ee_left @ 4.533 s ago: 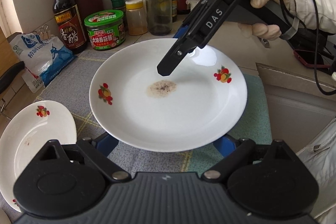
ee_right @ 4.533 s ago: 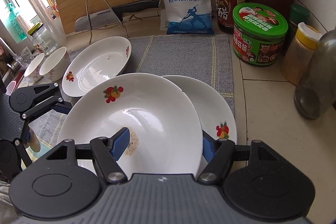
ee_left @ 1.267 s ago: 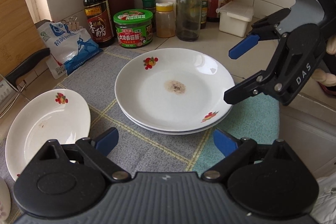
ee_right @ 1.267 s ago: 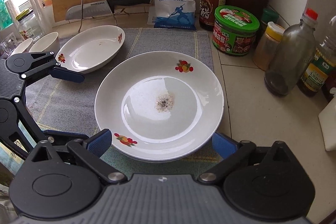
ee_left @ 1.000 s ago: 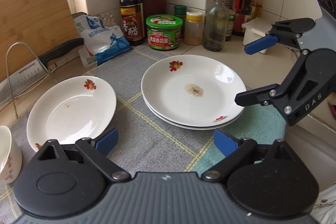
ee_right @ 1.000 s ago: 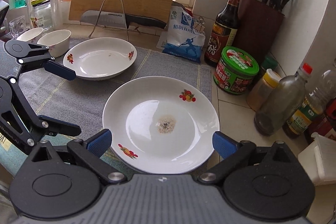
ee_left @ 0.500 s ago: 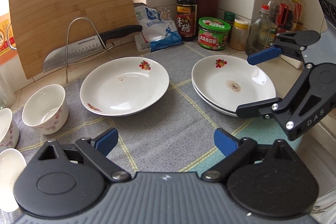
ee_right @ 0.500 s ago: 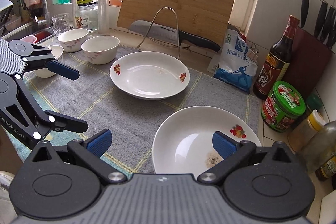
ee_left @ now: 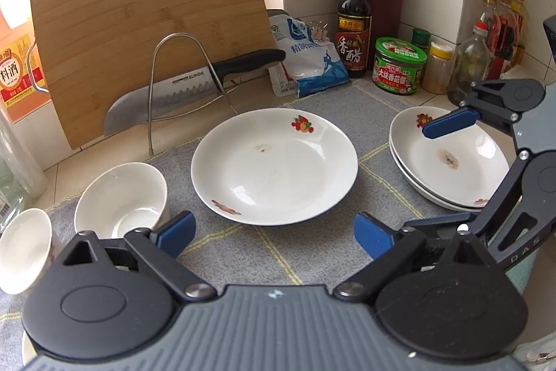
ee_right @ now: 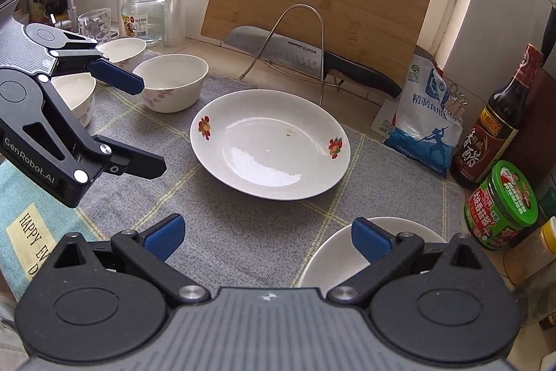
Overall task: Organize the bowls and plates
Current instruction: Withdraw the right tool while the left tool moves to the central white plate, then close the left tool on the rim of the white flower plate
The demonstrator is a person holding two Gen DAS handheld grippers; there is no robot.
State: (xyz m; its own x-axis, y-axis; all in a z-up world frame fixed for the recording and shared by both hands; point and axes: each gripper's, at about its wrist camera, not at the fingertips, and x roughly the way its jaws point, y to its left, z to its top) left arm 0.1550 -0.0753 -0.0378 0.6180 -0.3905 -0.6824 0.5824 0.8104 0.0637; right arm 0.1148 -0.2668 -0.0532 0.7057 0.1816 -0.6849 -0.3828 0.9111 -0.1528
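1. Lying alone mid-cloth, a white plate (ee_left: 274,166) bears fruit prints on its rim and a small brown speck.
2. To its right, two stacked plates (ee_left: 448,159) carry a dark stain.
3. Left stand white bowls (ee_left: 121,200).
4. Both the left gripper (ee_left: 272,230) and right gripper (ee_right: 266,235) have fingers spread, holding nothing.
5. A grey checked cloth (ee_left: 312,253) covers the tabletop; a cutting board (ee_left: 149,27), knife (ee_left: 194,86) and sauce bottle (ee_left: 354,30) line the tiled wall.

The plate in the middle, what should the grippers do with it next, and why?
Probably the left gripper should ease forward to the near rim of the lone plate. Both grippers are open and empty, and this plate sits apart from the stack of two plates.
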